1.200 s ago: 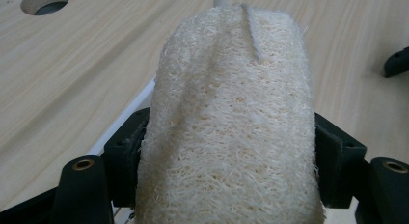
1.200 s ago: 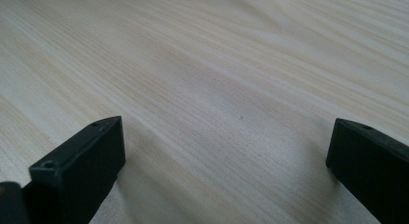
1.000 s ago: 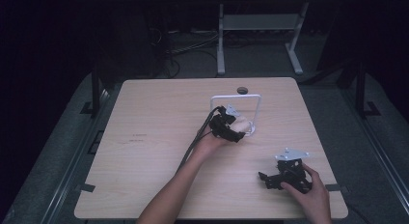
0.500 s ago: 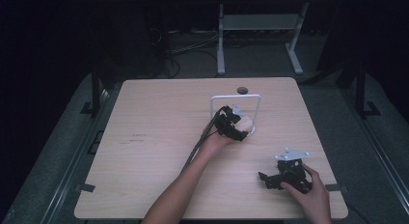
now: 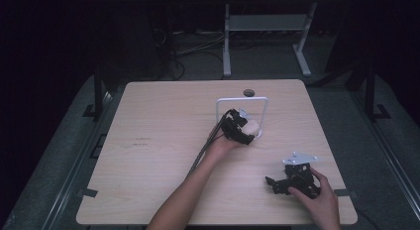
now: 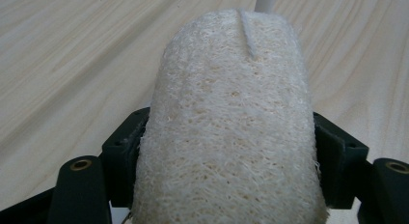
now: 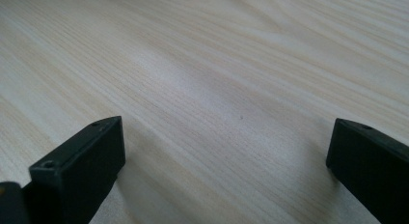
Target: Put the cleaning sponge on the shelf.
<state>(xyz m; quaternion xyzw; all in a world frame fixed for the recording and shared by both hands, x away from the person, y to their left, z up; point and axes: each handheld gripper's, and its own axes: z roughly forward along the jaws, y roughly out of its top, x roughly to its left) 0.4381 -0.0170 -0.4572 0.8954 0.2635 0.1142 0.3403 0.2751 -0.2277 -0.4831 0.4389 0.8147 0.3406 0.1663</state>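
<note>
- Near the middle of the light wooden table [image 5: 163, 141], the left gripper [image 5: 240, 131] sits clamped on a cream loofah sponge [image 6: 226, 132], with the person's left hand [image 5: 224, 144] behind it.
- Its own view shows both black jaws pressed against the sponge's two sides, the fibrous pad rising between them and a sewn seam at its top end.
- From above, the sponge [image 5: 251, 127] lies within a white wire frame [image 5: 242, 99] that stands upright on the table, just in front of a dark round hole [image 5: 248, 93] in the tabletop.
- A white post of that frame shows just beyond the sponge's far end in the left gripper view.
- Toward the table's near right corner, the right gripper [image 5: 282, 184] rests low over the wood in the right hand [image 5: 322, 200], well apart from the sponge.
- Its jaws stand wide apart with nothing but bare wood grain between them.
</note>
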